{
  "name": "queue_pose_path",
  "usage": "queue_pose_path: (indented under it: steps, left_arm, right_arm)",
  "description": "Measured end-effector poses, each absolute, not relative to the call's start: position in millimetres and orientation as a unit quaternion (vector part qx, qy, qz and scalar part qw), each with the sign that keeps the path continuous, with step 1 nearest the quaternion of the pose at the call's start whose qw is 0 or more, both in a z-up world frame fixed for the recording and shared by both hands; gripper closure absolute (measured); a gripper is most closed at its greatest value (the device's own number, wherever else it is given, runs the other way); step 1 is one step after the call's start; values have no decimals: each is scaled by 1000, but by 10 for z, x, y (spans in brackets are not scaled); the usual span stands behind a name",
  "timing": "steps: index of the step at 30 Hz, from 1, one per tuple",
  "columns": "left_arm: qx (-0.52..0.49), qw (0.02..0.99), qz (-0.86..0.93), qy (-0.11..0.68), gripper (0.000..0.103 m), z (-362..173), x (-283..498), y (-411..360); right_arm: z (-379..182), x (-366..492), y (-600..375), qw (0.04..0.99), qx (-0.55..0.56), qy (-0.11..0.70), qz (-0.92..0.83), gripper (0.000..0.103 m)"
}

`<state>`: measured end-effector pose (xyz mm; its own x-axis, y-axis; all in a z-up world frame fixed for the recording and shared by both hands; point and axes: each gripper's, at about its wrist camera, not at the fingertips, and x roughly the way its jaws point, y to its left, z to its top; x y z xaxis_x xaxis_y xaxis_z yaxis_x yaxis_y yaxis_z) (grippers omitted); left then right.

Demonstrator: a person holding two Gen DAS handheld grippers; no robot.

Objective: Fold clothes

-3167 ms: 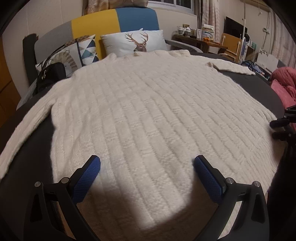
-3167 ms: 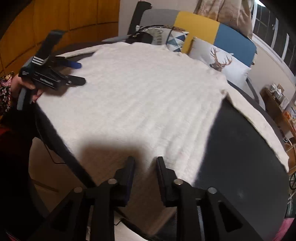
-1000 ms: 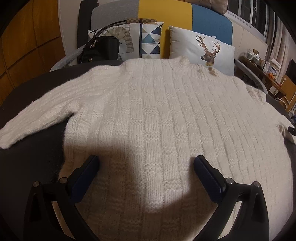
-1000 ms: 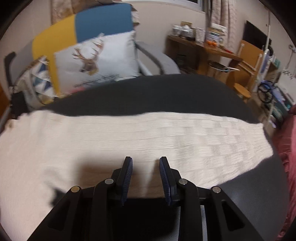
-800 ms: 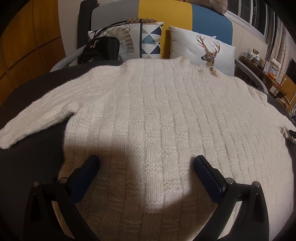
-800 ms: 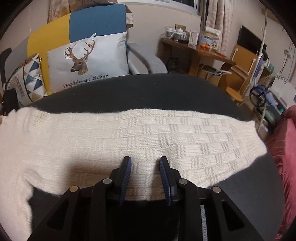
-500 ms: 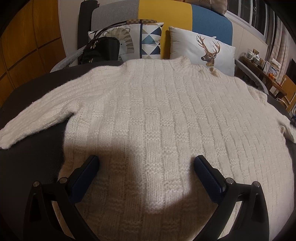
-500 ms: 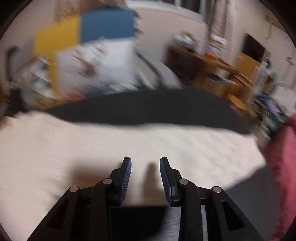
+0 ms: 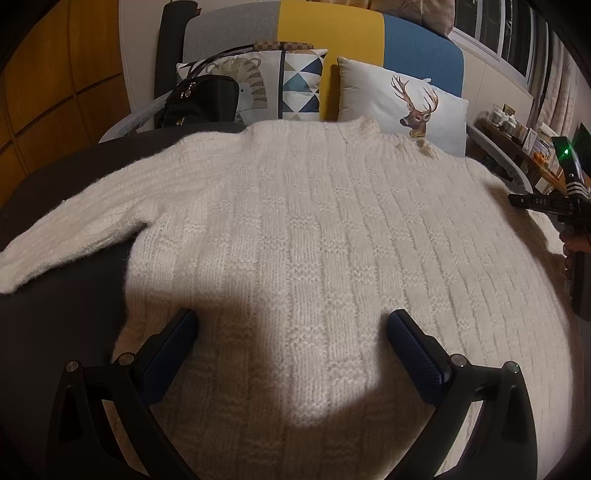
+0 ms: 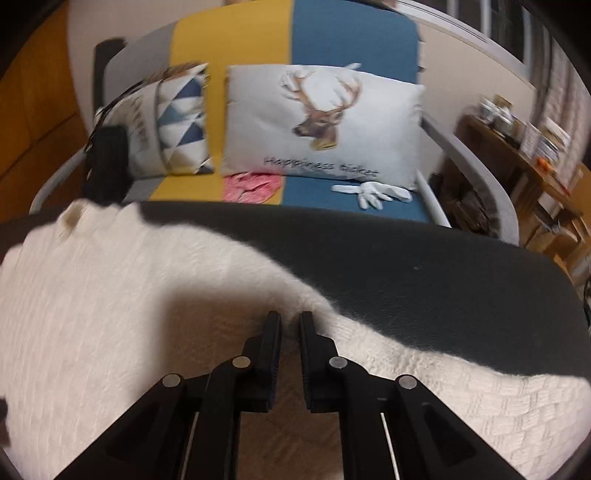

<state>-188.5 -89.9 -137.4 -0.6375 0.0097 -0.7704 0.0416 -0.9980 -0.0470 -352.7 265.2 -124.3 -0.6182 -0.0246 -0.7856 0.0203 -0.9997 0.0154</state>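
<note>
Sweater (image 9: 295,236) lies flat, front up, across the dark table (image 9: 66,295), collar at 12 o'clock toward the sofa (image 10: 332,33) and deer pillow (image 10: 321,122). Risk: your right gripper (image 10: 290,325) has just been closing, jaws now nearly together at the sleeve's upper edge; the blur hides whether knit sits between the pads, so a thin pinch could slip once you lift. Left gripper (image 9: 291,332) hovers over the hem at 6 o'clock, jaws wide, holding nothing, angled steeply down. Right one tilts down too.
</note>
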Motion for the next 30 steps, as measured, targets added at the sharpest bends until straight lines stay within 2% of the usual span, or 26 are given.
queue_pose_path:
  steps: [5, 10, 13, 16, 19, 22, 25, 30]
  left_arm:
    - [424, 10, -905, 30, 0, -1379, -1880, -889]
    - [423, 11, -906, 29, 0, -1381, -1884, -883]
    - [423, 12, -906, 29, 0, -1380, -1886, -879]
    - [422, 10, -906, 32, 0, -1374, -1880, -890]
    - [422, 8, -906, 35, 0, -1370, -1875, -901]
    - [422, 5, -906, 41, 0, -1360, -1873, -915]
    - [421, -3, -906, 54, 0, -1339, -1868, -958]
    - [389, -27, -914, 116, 0, -1069, -1842, -1299]
  right_arm:
    - [-1259, -3511, 2656, 10, 418, -3, -909, 95]
    - [-1038, -3399, 2409, -4, 432, -9, -902, 83]
    - [-916, -3242, 1988, 34, 442, 2, -896, 82]
    - [-922, -3097, 1410, 104, 452, 34, -885, 80]
    - [-1028, -3039, 934, 131, 465, 49, -874, 80]
    - [-1248, -3001, 687, 124, 472, 48, -871, 80]
    - [-1342, -2898, 616, 102, 428, 54, -896, 79]
    - [-1385, -2863, 551, 88, 411, 70, -905, 78]
